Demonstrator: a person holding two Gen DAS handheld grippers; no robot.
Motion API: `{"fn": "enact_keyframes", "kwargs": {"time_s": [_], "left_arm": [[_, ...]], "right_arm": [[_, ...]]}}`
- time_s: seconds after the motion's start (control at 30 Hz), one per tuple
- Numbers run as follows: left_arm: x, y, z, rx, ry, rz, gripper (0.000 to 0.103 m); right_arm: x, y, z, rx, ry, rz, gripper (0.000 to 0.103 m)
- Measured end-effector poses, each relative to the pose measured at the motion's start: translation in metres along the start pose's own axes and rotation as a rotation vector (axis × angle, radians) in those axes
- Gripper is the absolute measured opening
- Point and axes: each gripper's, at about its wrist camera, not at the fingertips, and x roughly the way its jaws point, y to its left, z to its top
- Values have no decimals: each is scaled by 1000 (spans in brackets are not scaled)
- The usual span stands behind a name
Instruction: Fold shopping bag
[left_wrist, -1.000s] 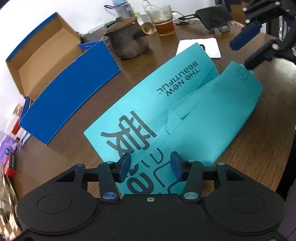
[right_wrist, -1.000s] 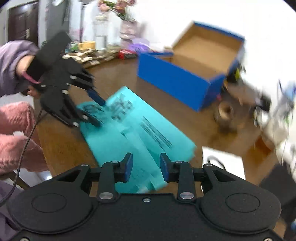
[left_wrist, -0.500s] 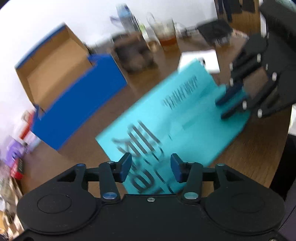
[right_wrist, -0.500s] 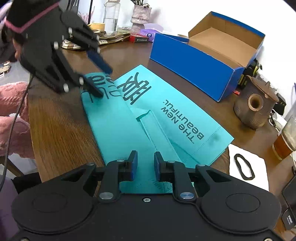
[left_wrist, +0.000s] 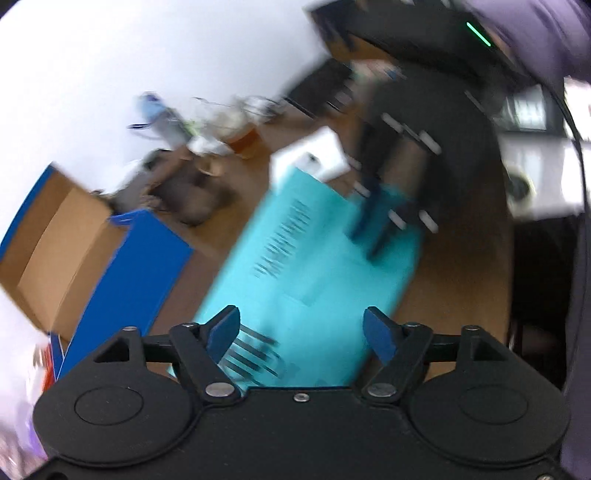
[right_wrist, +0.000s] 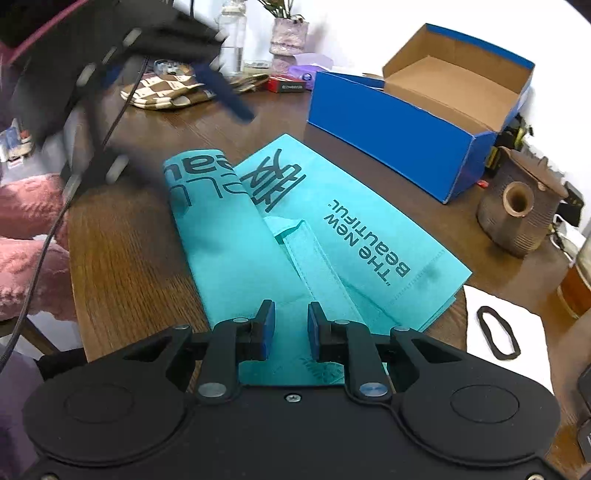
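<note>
**Bag part-folded, left gripper opening over its near end**

Right gripper (right_wrist: 290, 325): jaws narrow, a small gap between the pads, nothing clamped as far as I can see; teal shopping bag (right_wrist: 295, 229) lies flat right under and ahead of it on the tabletop (right_wrist: 125, 240). Bag's long axis runs away from this gripper, angled up-left; one long side is already folded over the middle, handle strap showing in the centre. Printed end with the big character is the far end from here, the hem end is nearest.

Left gripper (left_wrist: 301, 334): jaws opening, wide, nothing between the pads; view is blurred. Bag (left_wrist: 314, 258) stretches up-right away from it, so each gripper sits at one end of the long axis. Judgement: next fold is likely end to end, either hand near enough.

Further back: blue box (right_wrist: 406, 147), brown teapot (right_wrist: 521, 206), white sheet with a black band (right_wrist: 498, 332).
</note>
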Motion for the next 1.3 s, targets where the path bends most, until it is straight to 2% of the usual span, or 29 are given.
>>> {"fn": "enact_keyframes", "kwargs": {"time_s": [0.1,0.23,0.3,0.4,0.47,0.6,0.7,0.77,0.83,0.9,0.97,1.03,1.13,1.3], "left_arm": [[10,-8,-2,8,27,16,74],[26,-19,-2,89,56,28,73],[26,-15,-3,80,60,0,71],[29,-4,-4,59,85,-55,55],[30,0,-5,61,96,-112,33],[37,17,-3,52,110,-221,32],[47,34,-5,1,119,-310,31],[53,45,-7,-41,123,-363,31],[58,53,-10,-77,123,-402,31],[61,58,-11,-98,121,-427,31],[64,61,-13,-104,117,-445,31],[65,63,-13,-95,115,-457,31],[67,63,-11,-83,119,-464,31],[67,61,-7,-49,122,-456,31]], "right_arm": [[0,0,0,-10,2,7,19],[0,-1,0,-14,2,13,19],[1,-3,1,-18,7,25,20],[2,-5,5,-33,24,45,20],[4,-7,7,-40,35,57,20],[7,-14,12,-56,63,102,20],[8,-15,15,-73,66,114,23],[4,-9,15,-125,41,80,36],[-2,1,13,-178,0,35,69],[-8,15,8,-223,-24,44,77],[-9,29,3,-275,-29,63,77],[-3,41,-3,-358,-37,17,76],[3,44,-4,-416,-58,-31,74],[12,18,8,-354,-3,102,69]]}}
